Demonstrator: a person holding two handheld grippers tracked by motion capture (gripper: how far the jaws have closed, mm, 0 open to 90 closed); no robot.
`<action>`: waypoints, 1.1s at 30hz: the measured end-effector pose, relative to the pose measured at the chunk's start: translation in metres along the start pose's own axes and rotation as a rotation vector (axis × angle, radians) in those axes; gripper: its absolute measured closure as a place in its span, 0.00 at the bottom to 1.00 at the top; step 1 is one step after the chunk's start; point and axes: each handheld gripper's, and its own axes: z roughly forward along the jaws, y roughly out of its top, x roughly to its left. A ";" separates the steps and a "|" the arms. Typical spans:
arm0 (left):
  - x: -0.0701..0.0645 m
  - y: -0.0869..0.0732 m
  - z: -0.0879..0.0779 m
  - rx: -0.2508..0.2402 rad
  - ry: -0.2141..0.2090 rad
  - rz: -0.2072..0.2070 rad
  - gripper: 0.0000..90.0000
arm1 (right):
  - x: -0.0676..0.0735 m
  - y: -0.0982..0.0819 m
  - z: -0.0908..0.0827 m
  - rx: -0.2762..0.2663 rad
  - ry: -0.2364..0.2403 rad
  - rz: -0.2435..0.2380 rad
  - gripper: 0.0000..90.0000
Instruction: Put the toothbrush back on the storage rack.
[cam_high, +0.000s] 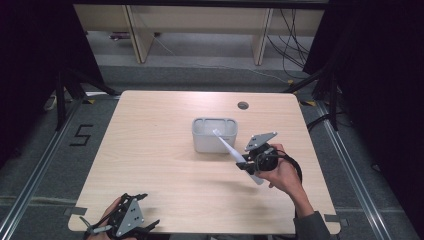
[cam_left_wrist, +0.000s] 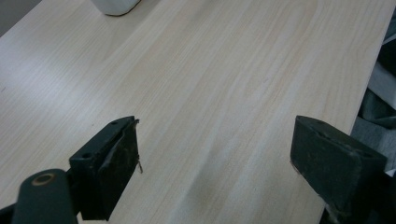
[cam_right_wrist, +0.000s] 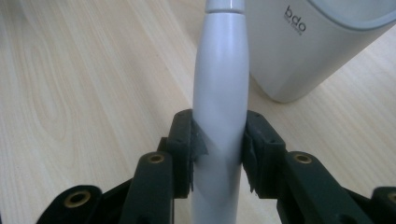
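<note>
One white electric toothbrush (cam_right_wrist: 219, 93), slim and smooth, is clamped in the right tool (cam_right_wrist: 218, 149) at five o'clock of one grey holder (cam_high: 214, 135); the left tool (cam_left_wrist: 215, 163) gapes wide.

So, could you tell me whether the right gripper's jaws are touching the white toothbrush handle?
Touching. The right gripper view shows the right gripper with both jaws pressed against the sides of the white toothbrush handle, no gap on either side.

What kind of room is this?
Probably a lab or workshop for recording hand tasks: one bare wooden table stands between black curtains, with loose cables on the floor behind and a floor marking beside it.
</note>
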 end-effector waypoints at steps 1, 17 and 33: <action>-0.001 0.000 0.000 -0.008 -0.001 -0.014 0.17 | 0.000 0.000 0.001 -0.016 0.007 0.005 0.74; 0.000 0.001 0.000 -0.004 0.001 -0.002 0.17 | -0.004 0.002 -0.004 -0.212 -0.037 0.066 0.74; 0.000 0.000 0.001 -0.005 -0.002 -0.011 0.17 | -0.009 0.017 -0.003 -0.359 -0.060 0.083 0.74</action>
